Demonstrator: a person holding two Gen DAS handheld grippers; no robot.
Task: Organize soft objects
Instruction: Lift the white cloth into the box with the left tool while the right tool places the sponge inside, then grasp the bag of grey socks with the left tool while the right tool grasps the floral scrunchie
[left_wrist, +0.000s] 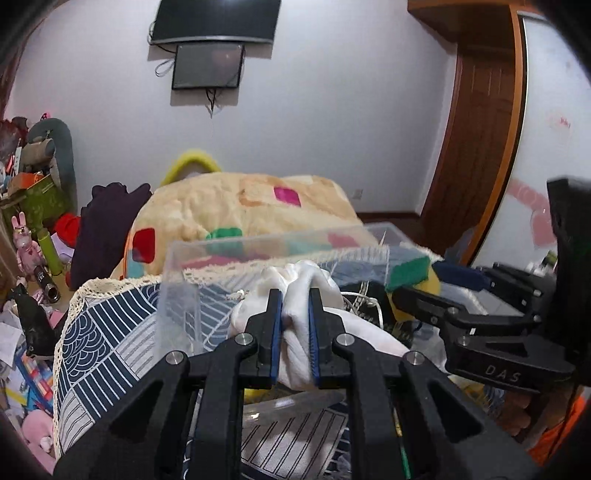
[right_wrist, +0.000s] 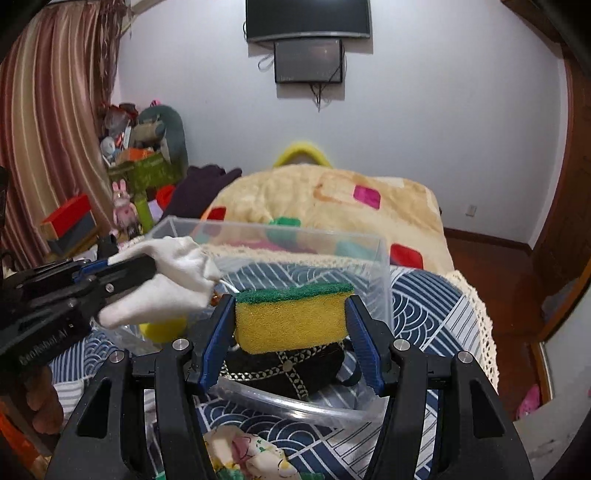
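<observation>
Between the blue pads of the right gripper (right_wrist: 291, 332) sits the sponge (right_wrist: 291, 317), yellow body with a green scrub face on top, squeezed from both ends and held over the clear plastic box (right_wrist: 380, 266). Over on the left, the left gripper (left_wrist: 295, 328) is pinching a bunched white cloth (left_wrist: 299, 280), the fabric bulging out past the fingertips, right at the near wall of that same box; from the right wrist camera the cloth hangs off the left gripper beside the sponge, and whether they touch is hard to tell.

Under the sponge, a black pouch (right_wrist: 295, 369) with gold chain trim lies in the box, its top half hidden. A second yellow item (right_wrist: 164, 326) peeks out beneath the cloth, mostly covered. A floral fabric piece (right_wrist: 255, 456) is cut off between the right gripper's arms.

Writing now: "DAS" reads on the right gripper's body in the left view; on the left gripper, lettering looks like "GenRobot.AI", partly blurred.

Everything rests on a navy patterned tablecloth (right_wrist: 424, 295), with a beige blanket (right_wrist: 332, 199) behind.
</observation>
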